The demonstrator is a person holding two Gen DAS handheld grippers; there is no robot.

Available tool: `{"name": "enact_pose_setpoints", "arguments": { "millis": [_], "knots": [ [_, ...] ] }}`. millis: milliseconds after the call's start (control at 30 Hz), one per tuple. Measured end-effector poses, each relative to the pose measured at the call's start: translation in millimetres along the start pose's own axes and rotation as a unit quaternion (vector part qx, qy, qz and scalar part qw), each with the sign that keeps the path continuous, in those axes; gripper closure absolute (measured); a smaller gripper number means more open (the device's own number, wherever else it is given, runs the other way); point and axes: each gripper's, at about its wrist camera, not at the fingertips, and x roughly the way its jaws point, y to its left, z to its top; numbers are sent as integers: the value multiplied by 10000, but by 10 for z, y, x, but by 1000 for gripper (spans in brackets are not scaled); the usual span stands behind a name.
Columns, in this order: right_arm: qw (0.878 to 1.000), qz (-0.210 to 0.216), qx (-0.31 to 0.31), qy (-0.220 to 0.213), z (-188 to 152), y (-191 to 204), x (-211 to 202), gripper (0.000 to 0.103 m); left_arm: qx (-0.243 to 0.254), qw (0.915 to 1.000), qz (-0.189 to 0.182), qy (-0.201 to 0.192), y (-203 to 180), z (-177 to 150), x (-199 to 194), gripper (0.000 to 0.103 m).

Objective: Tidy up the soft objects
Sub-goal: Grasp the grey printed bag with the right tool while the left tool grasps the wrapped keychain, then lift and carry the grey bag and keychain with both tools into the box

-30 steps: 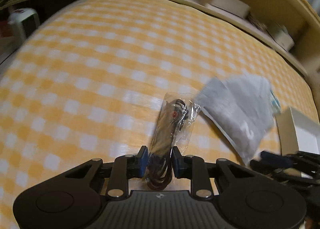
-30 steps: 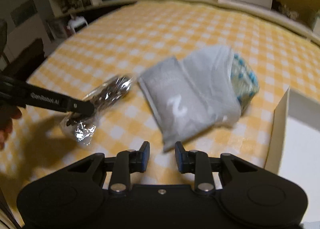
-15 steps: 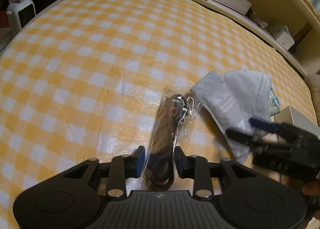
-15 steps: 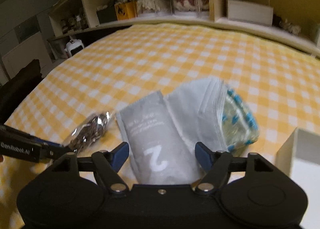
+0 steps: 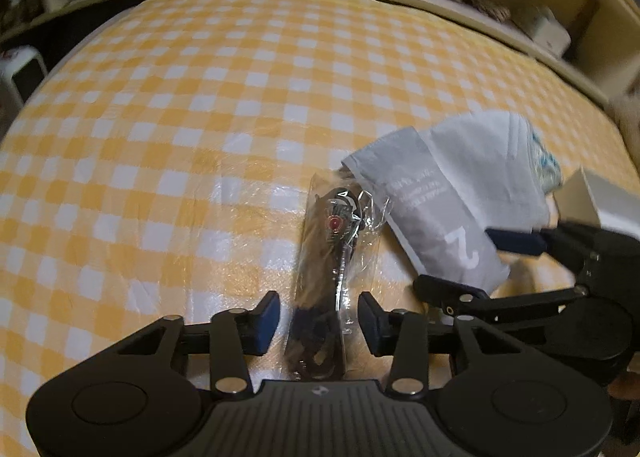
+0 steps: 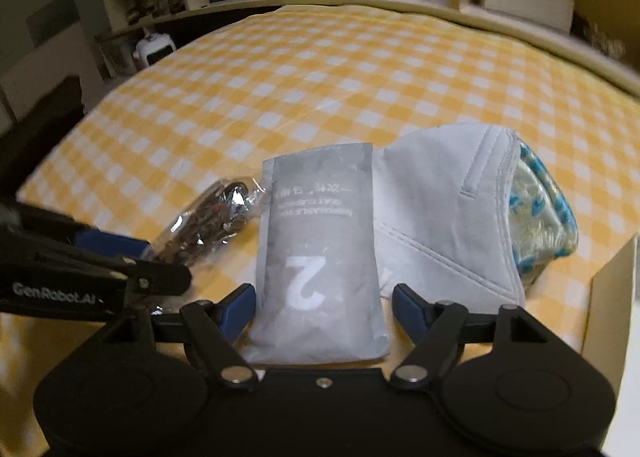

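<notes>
Straddling the grey pouch, the right gripper is standing wide, its blue pads on either side of the pouch's near end and touching neither side that I can see. The left gripper is likewise spread, bracketing the near end of the clear cellophane packet with a gap showing on both sides; nothing is being held by either tool.

Both packages are lying on the yellow checked cloth, toward its right side. The pouch is leaning against a pale grey fabric item, whose far end is showing a blue-patterned piece. A white box is standing at the cloth's right edge, just beside that fabric, and is probably the place these things are meant to go.

The risks, as I judge them: the pouch is looking slick and slack, so a pinch at its very end may be letting it fold or slide out as it rises. The crinkled cellophane may be squirming sideways under closing pads, leaving film rather than contents in the grip. The two tools are working close together, the left one's finger nearly at the right one's flank, so a careless swing toward the box could be knocking them together or dragging the fabric item along
</notes>
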Motion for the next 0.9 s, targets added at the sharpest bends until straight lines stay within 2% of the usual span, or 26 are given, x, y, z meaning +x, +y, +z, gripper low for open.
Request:
{"name": "enact_pose_setpoints", "arguments": {
  "millis": [100, 133, 367, 700, 900],
  "knots": [
    [9992, -176, -350, -41, -47, 54, 10, 28, 179, 9998, -11, 39, -23, -22, 12, 74],
    [9991, -156, -378, -71, -63, 69, -7, 35, 180, 9998, -39, 39, -15, -27, 13, 76],
    [9998, -167, 62, -105, -100, -6, -109, 48, -192, 9995, -206, -120, 78, -41, -17, 83],
    [9958, -144, 567, -702, -63, -105, -529, 49, -283, 9963, -128, -797, 76, -38, -421, 84],
    [9936, -157, 661, -906, -45, -124, -819, 49, -396, 9921, -281, -1157, 48, -44, -709, 84]
  ]
}}
